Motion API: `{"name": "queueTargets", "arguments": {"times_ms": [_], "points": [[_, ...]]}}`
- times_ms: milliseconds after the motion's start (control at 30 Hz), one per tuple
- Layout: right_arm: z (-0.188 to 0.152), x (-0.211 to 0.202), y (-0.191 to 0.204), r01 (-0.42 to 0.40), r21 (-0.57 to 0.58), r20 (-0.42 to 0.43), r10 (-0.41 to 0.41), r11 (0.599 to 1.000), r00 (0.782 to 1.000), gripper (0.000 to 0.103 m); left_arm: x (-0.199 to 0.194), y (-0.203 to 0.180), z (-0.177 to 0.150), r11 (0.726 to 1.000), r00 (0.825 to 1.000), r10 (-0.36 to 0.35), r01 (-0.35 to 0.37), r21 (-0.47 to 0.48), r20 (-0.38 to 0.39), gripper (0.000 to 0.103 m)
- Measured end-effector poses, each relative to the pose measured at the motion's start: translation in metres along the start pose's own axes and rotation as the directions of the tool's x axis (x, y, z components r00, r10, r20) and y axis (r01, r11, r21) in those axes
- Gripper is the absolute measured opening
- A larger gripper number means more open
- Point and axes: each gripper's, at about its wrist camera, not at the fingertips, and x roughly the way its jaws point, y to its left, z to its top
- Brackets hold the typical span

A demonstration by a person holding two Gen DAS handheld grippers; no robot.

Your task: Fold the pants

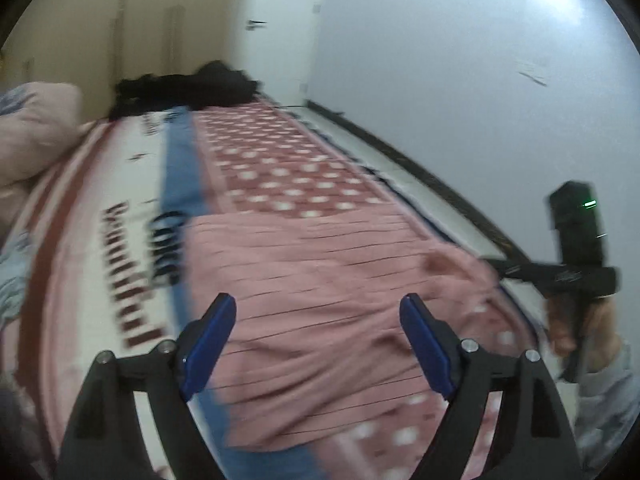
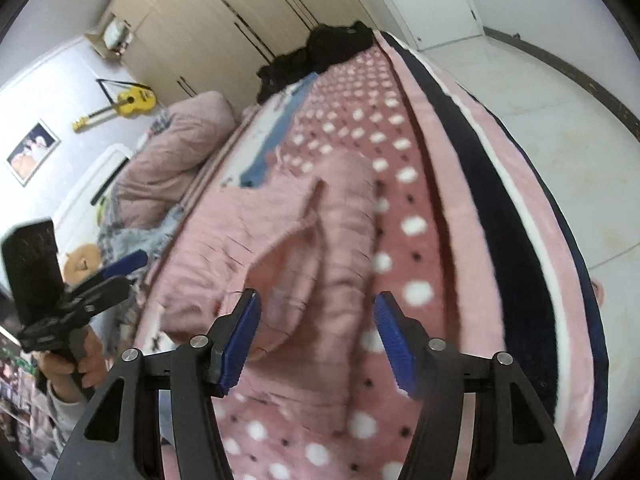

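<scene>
Pink, dark-lined pants point(image 1: 320, 300) are seen spread across a dotted pink blanket point(image 1: 280, 160) on the bed, blurred by motion in both views. At the far left of the left wrist view a pink pillow point(image 1: 32, 132) is seen, and a black heap of clothing point(image 1: 188, 88) lies at the far end of the bed. The left gripper point(image 1: 318, 340) is held above the pants with its blue pads point(image 1: 208, 344) spread wide; nothing is pinched between them and no contact with the cloth can be made out. To the right, just past the rumpled edge of the pants, the right gripper point(image 1: 576, 264) is seen from the side, gripped by a hand point(image 1: 580, 328); its jaw state cannot be told from there.

In the right wrist view the left gripper point(image 2: 120, 268) appears at the left edge, its blue tips apart. A yellow guitar point(image 2: 124, 104) is hung on the wall behind. Toward the centre, the pants point(image 2: 280, 248) are seen partly doubled over, with a raised fold running along them. The right gripper point(image 2: 316, 336) is held over this folded end, its pads point(image 2: 240, 340) parted widely and empty.
</scene>
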Motion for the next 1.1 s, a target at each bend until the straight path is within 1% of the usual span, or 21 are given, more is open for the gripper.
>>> {"name": "queueTargets", "arguments": {"times_ms": [100, 200, 233, 267, 333, 400, 433, 467, 500, 533, 567, 600, 633, 700, 800, 900, 933, 1000, 1033, 1067, 1100], "points": [[0.008, 0.007, 0.017, -0.024, -0.022, -0.001, 0.024, 0.999, 1.0, 0.063, 0.01, 0.02, -0.02, 0.999, 0.998, 0.048, -0.049, -0.024, -0.031, 0.081], [0.015, 0.022, 0.033, -0.016, -0.043, -0.009, 0.015, 0.999, 1.0, 0.063, 0.023, 0.031, -0.039, 0.999, 0.997, 0.041, -0.042, -0.025, -0.062, 0.08], [0.018, 0.028, 0.037, -0.001, -0.051, -0.015, 0.001, 0.999, 1.0, 0.063, 0.027, 0.034, -0.043, 0.999, 0.997, 0.032, -0.034, -0.025, -0.067, 0.075], [0.019, 0.032, 0.039, 0.01, -0.056, -0.016, -0.011, 0.998, 1.0, 0.063, 0.032, 0.033, -0.049, 1.0, 0.997, 0.018, -0.02, -0.023, -0.079, 0.064], [0.024, 0.044, 0.041, 0.035, -0.066, -0.038, -0.037, 0.997, 0.999, 0.063, 0.037, 0.028, -0.058, 1.0, 0.994, -0.005, 0.004, -0.008, -0.112, 0.048], [0.026, 0.058, 0.04, 0.069, -0.077, -0.069, -0.074, 0.995, 0.995, 0.063, 0.034, 0.024, -0.067, 0.999, 0.992, 0.027, -0.024, 0.024, -0.121, 0.038], [0.027, 0.066, 0.04, 0.09, -0.087, -0.084, -0.097, 0.992, 0.992, 0.063, 0.034, 0.023, -0.071, 0.998, 0.992, 0.037, -0.032, 0.046, -0.125, 0.031], [0.027, 0.074, 0.039, 0.104, -0.098, -0.098, -0.114, 0.99, 0.989, 0.061, 0.032, 0.022, -0.074, 0.998, 0.991, 0.038, -0.031, 0.052, -0.127, 0.026], [0.027, 0.078, 0.039, 0.108, -0.103, -0.102, -0.118, 0.989, 0.988, 0.057, 0.028, 0.022, -0.078, 0.998, 0.991, 0.036, -0.03, 0.052, -0.13, 0.023], [0.028, 0.083, 0.04, 0.118, -0.115, -0.102, -0.13, 0.986, 0.986, 0.043, 0.025, 0.021, -0.081, 0.998, 0.991, 0.033, -0.026, 0.053, -0.133, 0.018], [0.029, 0.087, 0.042, 0.138, -0.139, -0.098, -0.153, 0.981, 0.983, 0.022, 0.023, 0.022, -0.082, 0.998, 0.99, 0.029, -0.021, 0.054, -0.138, 0.013], [0.03, 0.088, 0.042, 0.15, -0.154, -0.092, -0.166, 0.977, 0.982, 0.009, 0.021, 0.021, -0.084, 0.998, 0.989, 0.026, -0.018, 0.057, -0.143, 0.011], [0.032, 0.089, 0.044, 0.165, -0.169, -0.079, -0.18, 0.972, 0.98, 0.003, 0.019, 0.021, -0.085, 0.998, 0.989, 0.029, -0.02, 0.063, -0.147, 0.01], [0.038, 0.087, 0.044, 0.194, -0.173, -0.038, -0.203, 0.966, 0.978, 0.003, 0.016, 0.022, -0.088, 0.998, 0.988, 0.026, -0.016, 0.062, -0.152, 0.01], [0.05, 0.081, 0.041, 0.254, -0.173, 0.02, -0.255, 0.951, 0.967, 0.003, 0.012, 0.026, -0.084, 0.999, 0.99, 0.012, -0.005, 0.051, -0.141, 0.01], [0.058, 0.075, 0.038, 0.292, -0.193, 0.029, -0.292, 0.937, 0.956, 0.005, 0.006, 0.031, -0.075, 0.999, 0.994, 0.012, -0.008, 0.035, -0.11, 0.013], [0.059, 0.072, 0.04, 0.301, -0.203, 0.035, -0.3, 0.932, 0.953, 0.011, 0.003, 0.032, -0.071, 0.999, 0.995, 0.015, -0.011, 0.037, -0.097, 0.015], [0.059, 0.059, 0.045, 0.313, -0.22, 0.047, -0.31, 0.924, 0.949, 0.016, -0.002, 0.032, -0.063, 0.999, 0.998, 0.016, -0.013, 0.04, -0.066, 0.026], [0.058, 0.053, 0.048, 0.314, -0.22, 0.05, -0.31, 0.924, 0.949, 0.027, -0.005, 0.033, -0.059, 0.999, 0.999, 0.011, -0.01, 0.032, -0.048, 0.038], [0.056, 0.042, 0.052, 0.301, -0.222, 0.064, -0.294, 0.928, 0.954, 0.036, -0.008, 0.033, -0.055, 1.0, 1.0, 0.002, -0.001, 0.021, -0.028, 0.042], [0.053, 0.035, 0.056, 0.277, -0.233, 0.068, -0.268, 0.932, 0.961, 0.038, -0.009, 0.033, -0.051, 1.0, 1.0, -0.013, 0.013, 0.006, -0.012, 0.043]]}}
